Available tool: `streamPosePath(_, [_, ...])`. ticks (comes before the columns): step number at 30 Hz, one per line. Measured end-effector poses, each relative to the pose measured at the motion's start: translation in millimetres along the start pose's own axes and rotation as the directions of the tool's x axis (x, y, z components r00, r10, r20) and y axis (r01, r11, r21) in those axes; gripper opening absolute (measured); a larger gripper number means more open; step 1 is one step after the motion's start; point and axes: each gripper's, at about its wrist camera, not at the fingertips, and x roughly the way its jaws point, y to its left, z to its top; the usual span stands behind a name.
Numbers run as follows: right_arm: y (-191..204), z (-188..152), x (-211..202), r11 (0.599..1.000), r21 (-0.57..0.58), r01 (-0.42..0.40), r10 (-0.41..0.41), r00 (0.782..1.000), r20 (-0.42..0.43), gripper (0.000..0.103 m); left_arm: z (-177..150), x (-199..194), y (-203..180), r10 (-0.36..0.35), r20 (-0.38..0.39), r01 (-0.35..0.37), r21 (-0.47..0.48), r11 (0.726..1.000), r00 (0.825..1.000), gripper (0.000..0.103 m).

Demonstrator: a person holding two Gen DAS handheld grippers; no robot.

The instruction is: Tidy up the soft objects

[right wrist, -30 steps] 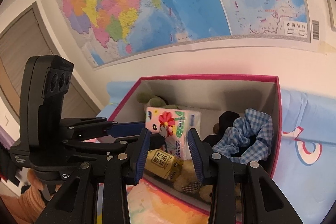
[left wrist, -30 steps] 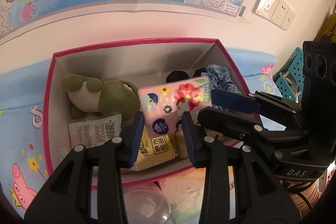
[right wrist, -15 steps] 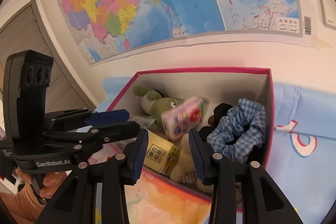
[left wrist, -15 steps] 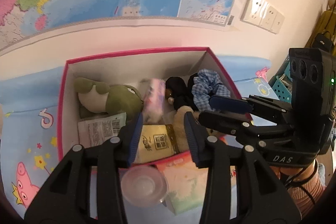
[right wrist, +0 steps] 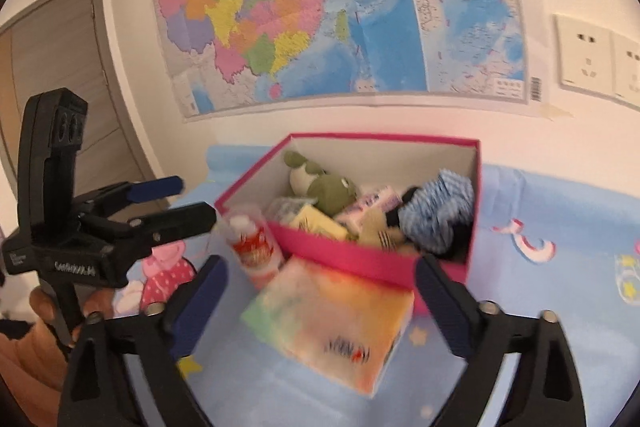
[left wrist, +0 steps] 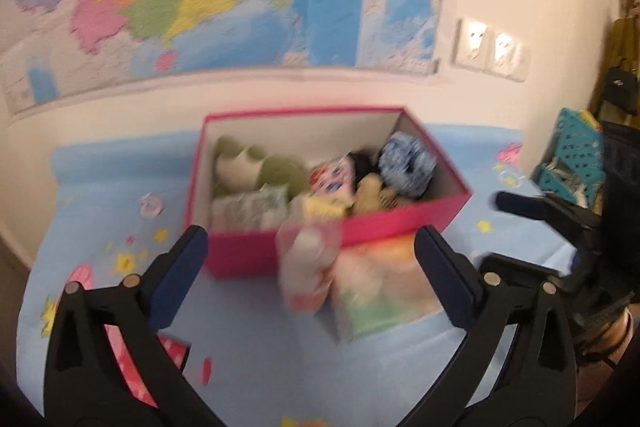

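Both grippers, left (left wrist: 310, 269) and right (right wrist: 320, 299), have just been spread wide, nothing held; the pink box (right wrist: 360, 259) is fronted by a tissue pack (right wrist: 332, 323) and cup (right wrist: 254, 247).

An open box (right wrist: 360, 259) is set on the desk (right wrist: 540, 307), close to the wall behind it. Inside it, a plush toy (right wrist: 324, 187) is placed at the left, a tissue pack (right wrist: 372, 205) in the middle and a scrunchie (right wrist: 436, 215) at the right. A cup (right wrist: 256, 247) is stood just before the box's left front corner, and a carton (right wrist: 332, 323) is laid before its front wall, right of the cup. A map (right wrist: 340, 7) is hung on the wall above.
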Motion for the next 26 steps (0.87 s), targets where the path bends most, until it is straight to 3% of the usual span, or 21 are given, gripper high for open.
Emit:
streamPosePath(6, [12.0,-31.2,-11.5,0.998,0.012,0.060,-0.060,0.998,-0.008,0.103,-30.9,-6.8,-2.8,0.101,-0.030,-0.101,0.005,0.995,0.994,0.103])
streamPosePath(18, [37.7,-49.6,-22.5,0.998,-0.027,0.062,-0.063,0.998,-0.016,0.103,-61.4,-24.7,-6.4,0.118,-0.062,-0.121,-0.036,0.992,0.991,0.103])
streamPosePath(26, [39.5,-55.7,-21.0,0.998,-0.020,0.059,-0.060,0.998,-0.035,0.103,-67.9,-24.9,-16.2,0.128,-0.062,-0.128,-0.005,0.992,0.990,0.103])
